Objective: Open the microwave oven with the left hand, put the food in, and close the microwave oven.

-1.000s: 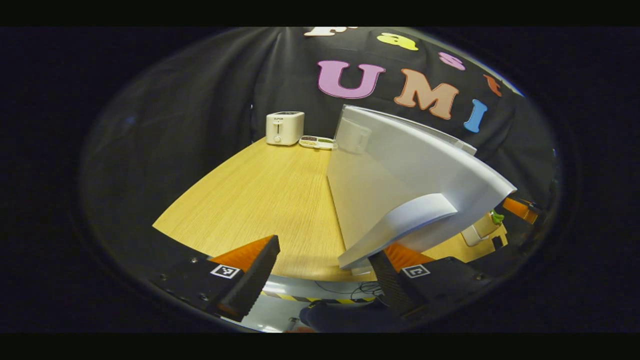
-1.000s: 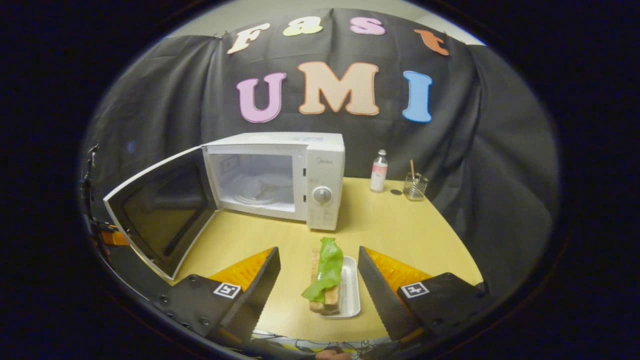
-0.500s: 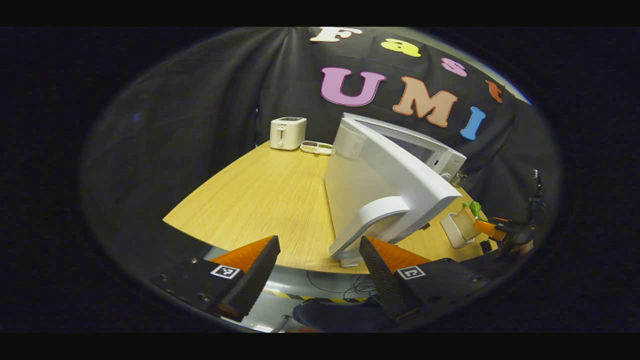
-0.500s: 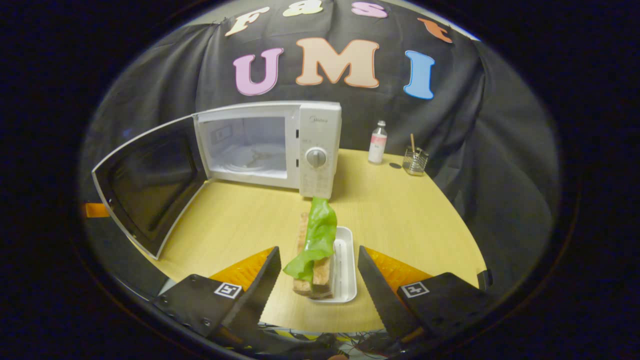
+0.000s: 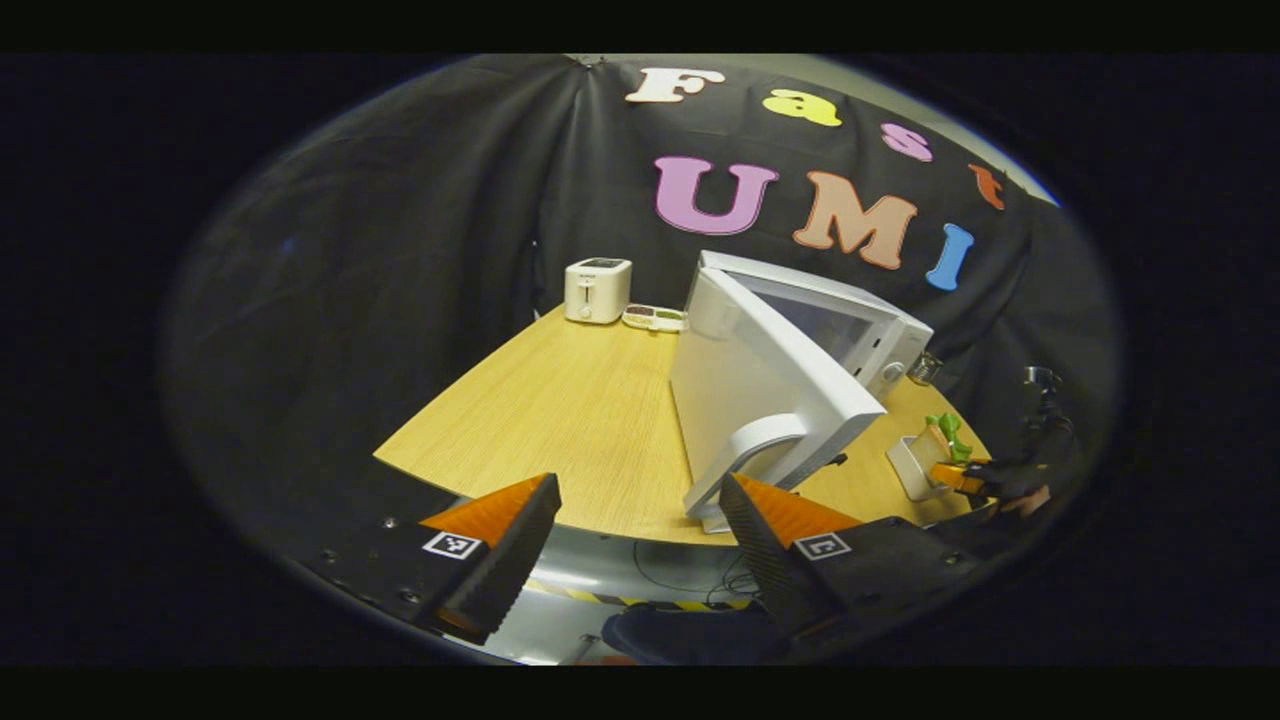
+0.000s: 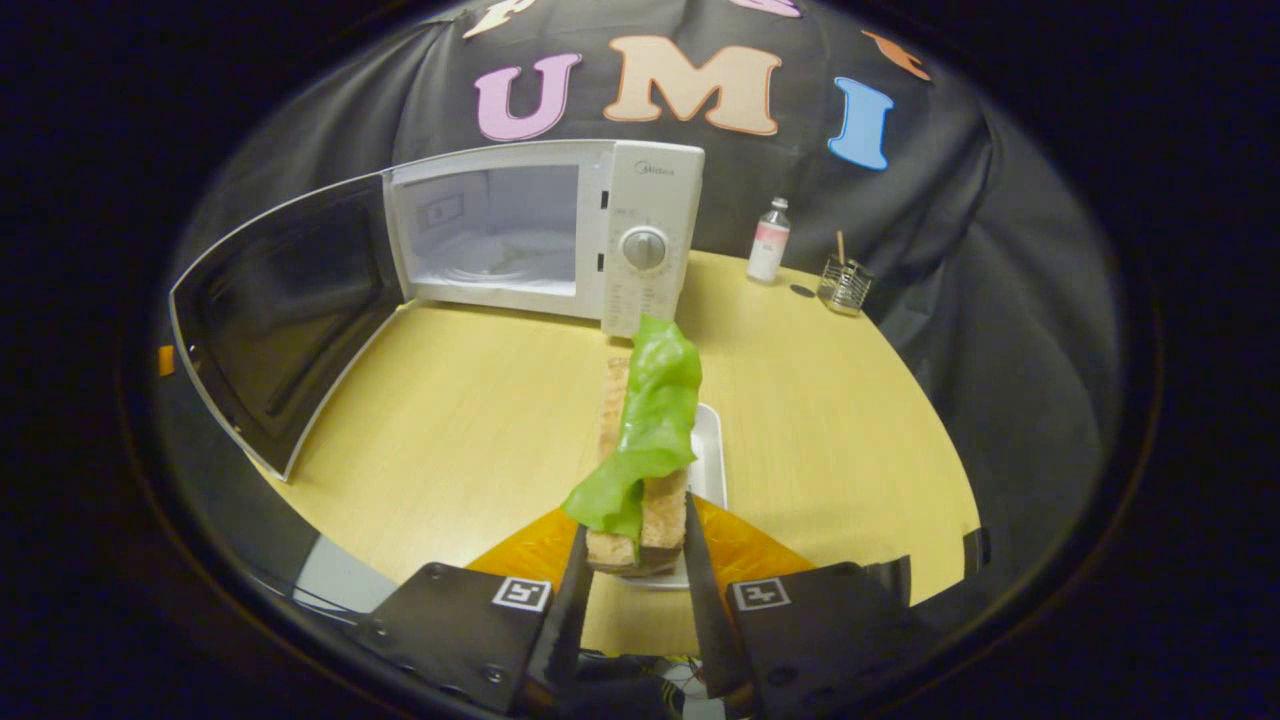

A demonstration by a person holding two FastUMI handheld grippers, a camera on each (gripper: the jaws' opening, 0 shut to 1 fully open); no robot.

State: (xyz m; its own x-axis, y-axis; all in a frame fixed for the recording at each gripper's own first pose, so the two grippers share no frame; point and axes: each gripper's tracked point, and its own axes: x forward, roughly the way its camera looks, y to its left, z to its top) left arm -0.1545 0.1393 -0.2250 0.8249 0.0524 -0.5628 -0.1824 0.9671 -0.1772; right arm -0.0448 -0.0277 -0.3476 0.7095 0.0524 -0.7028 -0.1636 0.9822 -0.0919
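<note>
1. Since a second ago we see the right hand-held gripper has gone from wide apart to narrowed around the sandwich; the left hand-held gripper has drawn back from the microwave door, whose handle no longer sits between its fingers
2. We count one microwave oven, its door swung fully open to the left and its cavity bare but for the turntable
3. One sandwich, topped with one green lettuce leaf, stands on edge in one white tray on the surface, in front of the oven's control panel
4. At the far side of the surface we count one bottle and one small wire basket; in the left gripper view, one toaster and one small dish beside it
5. The right hand-held gripper points along the surface toward the oven, its fingers close on either side of the sandwich's near end; we cannot tell whether both press on it
6. The left hand-held gripper hovers beyond the surface's near edge with fingers wide apart, holding nothing, the door's handle just ahead of its right finger
7. In the left gripper view, the right hand-held gripper and the hand holding it show past the door, at the tray
</note>
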